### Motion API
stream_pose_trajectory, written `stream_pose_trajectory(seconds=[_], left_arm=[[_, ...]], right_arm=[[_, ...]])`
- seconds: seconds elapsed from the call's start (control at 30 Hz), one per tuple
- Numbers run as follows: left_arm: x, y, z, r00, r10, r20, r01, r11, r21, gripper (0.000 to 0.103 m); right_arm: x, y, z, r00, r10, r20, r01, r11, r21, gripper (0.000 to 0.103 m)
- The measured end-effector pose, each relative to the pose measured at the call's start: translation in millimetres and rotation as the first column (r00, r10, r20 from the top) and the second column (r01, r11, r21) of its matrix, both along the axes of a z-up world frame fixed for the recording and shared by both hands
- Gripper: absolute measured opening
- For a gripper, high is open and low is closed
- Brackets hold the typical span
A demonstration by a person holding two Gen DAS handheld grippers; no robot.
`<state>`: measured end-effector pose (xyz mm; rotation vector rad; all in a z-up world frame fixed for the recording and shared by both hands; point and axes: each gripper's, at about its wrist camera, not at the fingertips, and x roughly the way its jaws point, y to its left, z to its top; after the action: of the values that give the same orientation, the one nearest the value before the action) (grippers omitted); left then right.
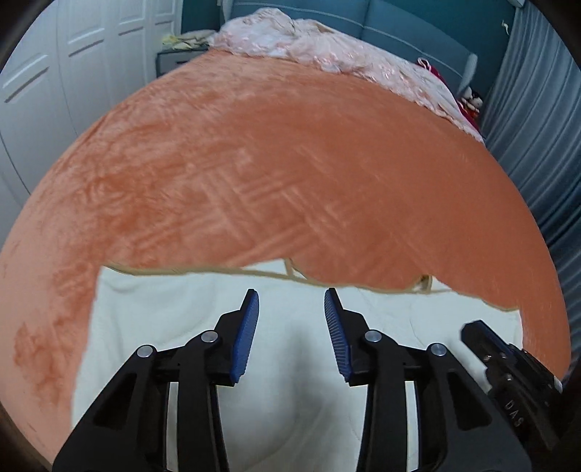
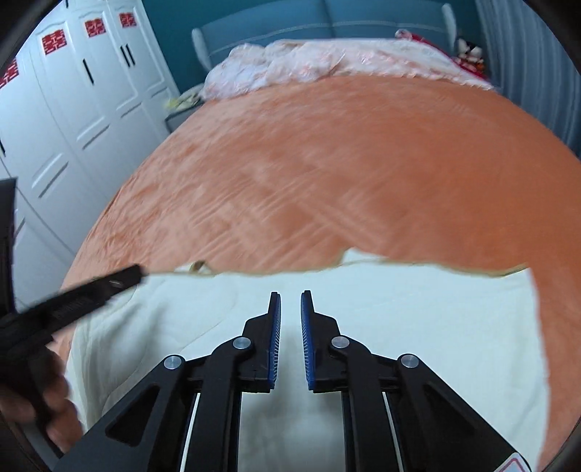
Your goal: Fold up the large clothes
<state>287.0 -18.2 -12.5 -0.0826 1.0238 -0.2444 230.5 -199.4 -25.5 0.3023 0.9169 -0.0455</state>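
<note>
1. Cloth is covering nearly the whole bed: an orange plush blanket [image 1: 290, 174] is spreading from the foot up to the headboard end, and a cream-white garment [image 1: 290, 363] is lying flat on it at the near edge, at 6 o'clock in both wrist views.
2. Left tongs [image 1: 291, 296] are hanging just above the cream garment with their blue pads [image 1: 247, 334] spread wide, gripping nothing.
3. Right tongs [image 2: 290, 297] are hovering over the same garment [image 2: 417, 319] with a narrow gap showing between the pads [image 2: 275, 337]; nothing is sitting between them.
4. Far edge of the garment, trimmed in tan, is running across just beyond both pairs of tips, toward 12 o'clock.
5. From the right wrist view, the left tool is showing blurred at 9 o'clock, with the person's hand [image 2: 40, 399] wrapping its grip at about 8 o'clock.
6. Crumpled pink bedding [image 2: 308, 61] is piling up at 12 o'clock against the blue headboard [image 2: 326, 21].
7. White wardrobe doors [image 2: 72, 90] are standing at 10 o'clock, and grey-blue curtains [image 1: 537, 127] are hanging at 2 o'clock.
</note>
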Motion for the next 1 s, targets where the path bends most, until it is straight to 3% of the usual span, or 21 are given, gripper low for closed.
stream_pose_trajectory(seconds=[0.13, 0.47, 0.87, 0.93, 1.0], left_arm=[[-4.7, -17.3, -37.8, 0.998, -0.016, -0.054, 0.017, 1.000, 0.016, 0.034], [-12.3, -29.8, -74.6, 0.999, -0.038, 0.008, 0.037, 0.996, 0.075, 0.033], [-8.3, -37.4, -86.7, 0.999, -0.039, 0.037, 0.035, 0.993, 0.111, 0.033], [-6.8, -37.7, -86.7, 0.999, -0.036, 0.037, 0.032, 0.993, 0.113, 0.034], [-3.7, -36.1, -83.9, 0.999, -0.030, 0.027, 0.027, 0.994, 0.109, 0.034]], right_arm=[[7.3, 12.0, -31.1, 0.998, 0.006, -0.064, -0.004, 1.000, 0.025, 0.010], [17.8, 8.8, -71.1, 0.995, 0.018, -0.102, -0.013, 0.998, 0.053, 0.006], [30.3, 8.5, -85.1, 0.996, 0.009, -0.083, -0.005, 0.999, 0.048, 0.003], [30.5, 4.7, -83.2, 0.998, -0.010, -0.067, 0.014, 0.998, 0.063, 0.002], [22.6, -3.5, -71.5, 0.995, -0.091, -0.028, 0.092, 0.995, 0.044, 0.000]])
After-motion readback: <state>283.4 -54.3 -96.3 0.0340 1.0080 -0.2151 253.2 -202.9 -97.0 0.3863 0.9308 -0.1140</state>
